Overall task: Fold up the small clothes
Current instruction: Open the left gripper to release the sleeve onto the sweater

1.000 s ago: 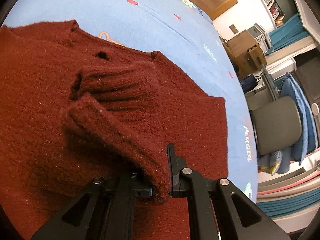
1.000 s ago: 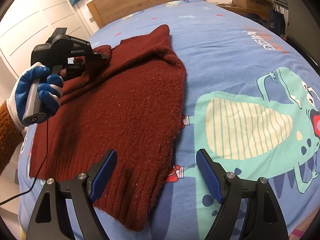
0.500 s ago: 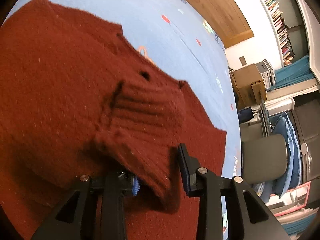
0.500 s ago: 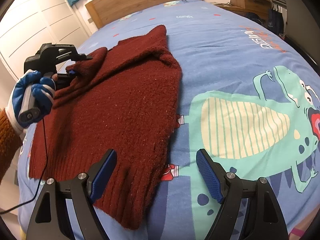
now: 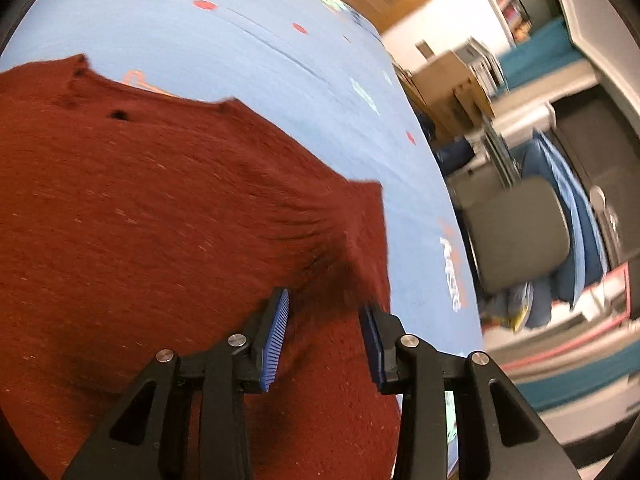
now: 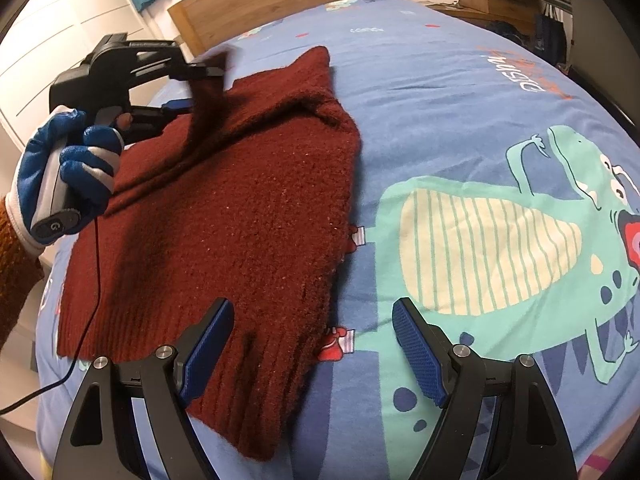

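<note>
**Sleeve fold: release and settle**

On the dinosaur-print duvet [image 6: 460,92] lies the dark red knitted sweater [image 6: 248,216], spread mostly flat with its ribbed hem toward my right tool. I judge the step in hand to be laying the sleeve across the body panel.

1. Left gripper [image 5: 324,336]: the jaws stand apart, the blue pads clear on both sides. The ribbed sleeve cuff [image 5: 320,232] sits ahead of them; in the right wrist view it appears blurred and draped beside the upper finger, so I cannot tell whether any knit is snagged there. I will draw the tool straight back along its fingers, not sideways, to avoid dragging the cuff off its fold.

2. Right gripper [image 6: 312,344]: the jaws are wide apart and hold nothing, hovering above the hem corner [image 6: 264,408].

3. Check that the sleeve lies within the body outline. The knit is thick, so creases will likely need pressing flat.
</note>
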Tool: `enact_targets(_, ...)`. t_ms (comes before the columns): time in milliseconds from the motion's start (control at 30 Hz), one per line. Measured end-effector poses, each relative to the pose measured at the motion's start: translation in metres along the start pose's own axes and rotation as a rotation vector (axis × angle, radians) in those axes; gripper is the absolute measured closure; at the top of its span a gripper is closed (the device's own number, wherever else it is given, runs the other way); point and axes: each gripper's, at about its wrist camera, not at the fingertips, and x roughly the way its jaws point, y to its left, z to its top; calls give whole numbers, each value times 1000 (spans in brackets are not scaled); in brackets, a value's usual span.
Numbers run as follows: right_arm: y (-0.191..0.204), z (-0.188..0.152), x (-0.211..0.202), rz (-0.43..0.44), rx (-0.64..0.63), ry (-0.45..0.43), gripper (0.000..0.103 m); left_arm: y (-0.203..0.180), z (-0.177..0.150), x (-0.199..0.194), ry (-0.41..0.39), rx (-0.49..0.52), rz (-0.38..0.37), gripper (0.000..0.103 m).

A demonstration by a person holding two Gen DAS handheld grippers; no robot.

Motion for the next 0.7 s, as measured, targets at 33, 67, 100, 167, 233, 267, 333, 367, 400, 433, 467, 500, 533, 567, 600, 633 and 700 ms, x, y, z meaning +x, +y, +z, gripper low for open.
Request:
enact_targets(33, -1, 0, 0, -1, 1, 0, 20, -3, -2, 1, 5, 20, -3, 72)
enact_targets(67, -2, 0, 0, -2, 1, -1, 20, -6, -4, 2, 10, 42, -4, 72)
enact_targets(100, -2, 0, 0, -4, 0, -1, 20, -8, -5, 2, 7, 60, 3, 72)
enact_targets(167, -3, 1, 0, -4, 0, 0, 20, -8, -6, -2, -17, 87, 29, 72)
enact_targets(233, -5, 1, 0, -5, 0, -2, 20, -4, -7, -5, -57, 97, 89, 72)
enact_targets(267, -5, 1, -1, -5, 0, -3, 20, -1, -6, -6, -79, 109, 136, 72)
enact_targets(333, -6, 2, 0, -4, 1, -3, 20, 4, -5, 1, -90, 124, 246, 72)
enact_targets(367, -7, 2, 0, -4, 1, -2, 20, 10, -6, 5, -80, 117, 278, 72)
enact_targets(400, -7, 2, 1, -4, 1, 0, 20, 15, -9, 8, -75, 116, 297, 72)
enact_targets(433, -7, 1, 2, -4, 0, 2, 20, 16, -13, 11, -76, 128, 310, 72)
enact_targets(467, -8, 1, 2, -4, 0, 4, 20, 13, -19, 15, -84, 158, 329, 72)
enact_targets(500, -8, 1, 3, -4, -1, 6, 20, 9, -23, 17, -89, 179, 344, 72)
enact_targets(533, -7, 1, 3, -4, -3, 7, 20, 3, -27, 20, -91, 204, 356, 72)
enact_targets(567, -7, 1, 4, -5, -5, 8, 20, -4, -32, 24, -85, 232, 360, 70)
enact_targets(600, -6, 0, 4, -6, -5, 10, 20, -9, -35, 28, -81, 258, 364, 70)
enact_targets(633, -6, 0, 5, -7, -6, 10, 20, -17, -38, 32, -75, 287, 364, 70)
enact_targets(700, -5, 1, 4, -8, -7, 9, 20, -24, -40, 36, -67, 312, 356, 70)
